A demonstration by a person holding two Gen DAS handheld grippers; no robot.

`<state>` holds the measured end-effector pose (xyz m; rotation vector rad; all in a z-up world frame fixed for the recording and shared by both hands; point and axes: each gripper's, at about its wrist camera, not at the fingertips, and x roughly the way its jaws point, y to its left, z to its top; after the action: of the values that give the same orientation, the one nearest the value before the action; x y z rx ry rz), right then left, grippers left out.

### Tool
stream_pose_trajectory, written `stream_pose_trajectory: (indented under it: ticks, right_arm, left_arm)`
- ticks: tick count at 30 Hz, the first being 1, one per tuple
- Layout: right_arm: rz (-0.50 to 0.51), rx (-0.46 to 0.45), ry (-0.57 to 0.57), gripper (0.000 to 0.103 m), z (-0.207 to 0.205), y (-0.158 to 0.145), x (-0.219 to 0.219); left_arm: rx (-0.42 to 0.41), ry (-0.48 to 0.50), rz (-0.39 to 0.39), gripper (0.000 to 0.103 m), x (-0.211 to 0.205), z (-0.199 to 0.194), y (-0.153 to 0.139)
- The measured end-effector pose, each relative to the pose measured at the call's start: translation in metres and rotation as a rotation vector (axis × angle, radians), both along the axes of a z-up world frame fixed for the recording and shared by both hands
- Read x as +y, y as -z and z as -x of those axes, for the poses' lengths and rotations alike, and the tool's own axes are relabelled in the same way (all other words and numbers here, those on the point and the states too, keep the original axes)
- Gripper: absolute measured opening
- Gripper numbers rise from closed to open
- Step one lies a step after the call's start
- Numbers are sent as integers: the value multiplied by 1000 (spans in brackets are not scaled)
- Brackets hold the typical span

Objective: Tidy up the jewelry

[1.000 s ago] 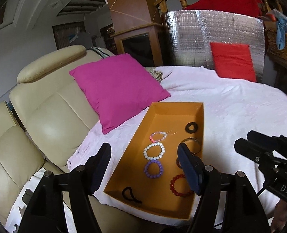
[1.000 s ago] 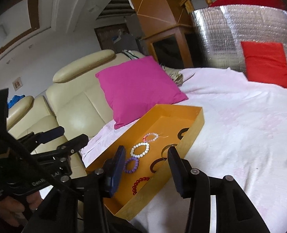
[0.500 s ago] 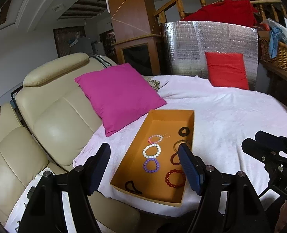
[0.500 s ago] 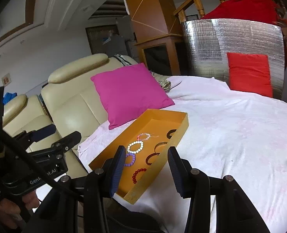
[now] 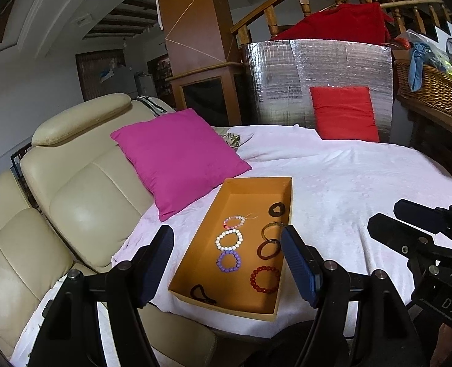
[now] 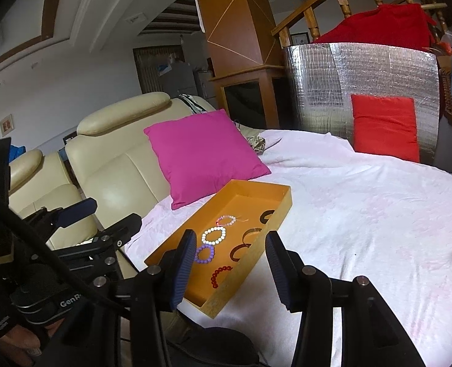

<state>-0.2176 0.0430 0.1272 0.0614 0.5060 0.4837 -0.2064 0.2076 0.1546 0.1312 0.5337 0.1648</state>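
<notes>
i hold my left gripper (image 5: 227, 263) low at the near end of the orange tray (image 5: 195, 253), level and pointing forward, its fingers (image 5: 299, 266) spread wide and gripping nothing. my right gripper (image 6: 229, 267) hangs beside it over the tray's right wall, fingers likewise apart and empty. the bracelets lie in the tray on the white-covered bed (image 5: 363, 189): white bead bracelet (image 5: 229, 239), purple bead bracelet (image 5: 229, 261), red bead bracelet (image 5: 265, 279).

Orange tray (image 5: 195, 253) on white cloth, holds beaded bracelets: pink (image 5: 234, 221), white (image 5: 229, 240), purple (image 5: 229, 261), red (image 5: 265, 279), dk rings alongside
</notes>
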Motion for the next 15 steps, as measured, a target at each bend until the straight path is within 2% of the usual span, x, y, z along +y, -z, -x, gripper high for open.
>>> stream_pose_trajectory:
  ticks: [15]
  right_arm:
    - [24, -21, -9, 54, 3, -1, 10]
  left_arm:
    - [-4, -17, 17, 73, 7, 2, 0]
